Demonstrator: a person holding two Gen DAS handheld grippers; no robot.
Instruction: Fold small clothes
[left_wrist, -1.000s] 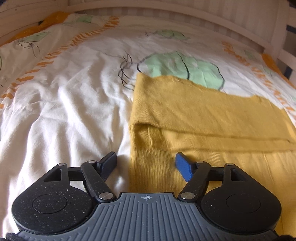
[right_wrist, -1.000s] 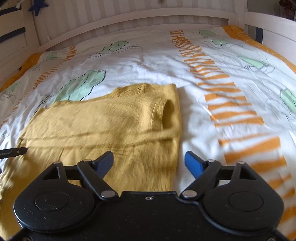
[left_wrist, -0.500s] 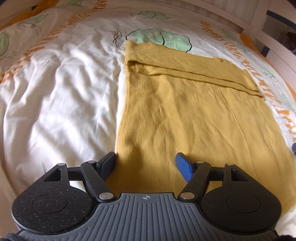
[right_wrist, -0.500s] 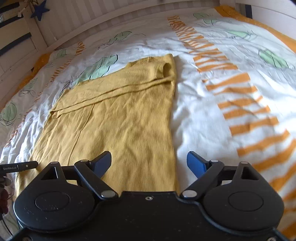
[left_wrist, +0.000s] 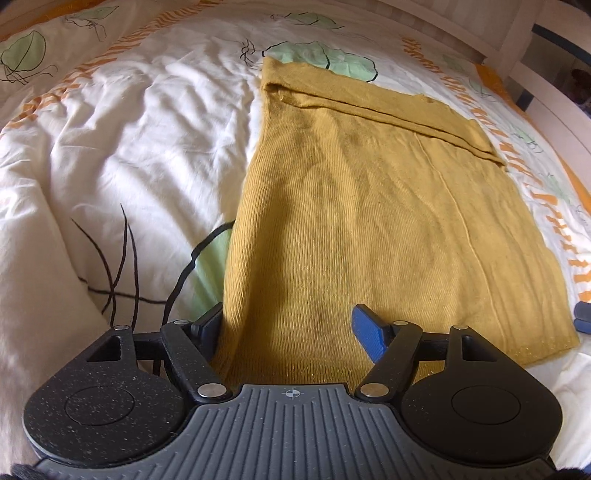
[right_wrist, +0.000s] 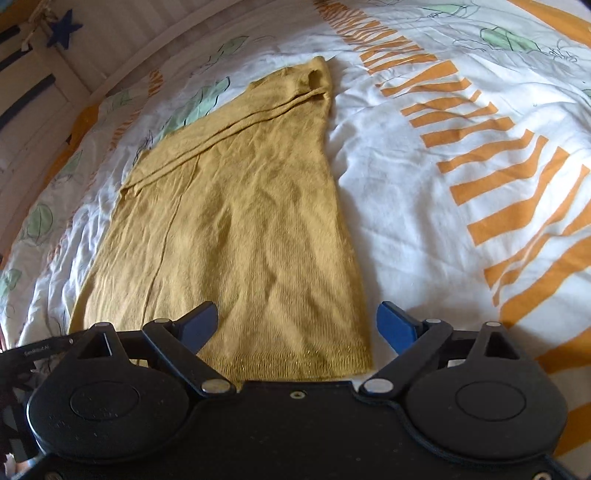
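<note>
A mustard-yellow knit garment (left_wrist: 369, 206) lies flat on the bed, its far end folded over in a band, its hem nearest me. It also shows in the right wrist view (right_wrist: 243, 221). My left gripper (left_wrist: 288, 328) is open and empty over the hem's left corner, its jaws straddling the left edge. My right gripper (right_wrist: 299, 325) is open and empty over the hem's right corner, its jaws straddling the right edge. The right gripper's blue fingertips (left_wrist: 583, 321) peek in at the left view's right edge.
The white duvet (left_wrist: 129, 147) has green leaf prints and orange stripes (right_wrist: 498, 177) and is rumpled. A white slatted bed frame (left_wrist: 517, 33) rings the far side. A blue star (right_wrist: 62, 31) hangs on the rail.
Both grippers have drawn back along the garment from the folded band to its near hem. The hem and both near corners are now in view. Jaws stayed open.
</note>
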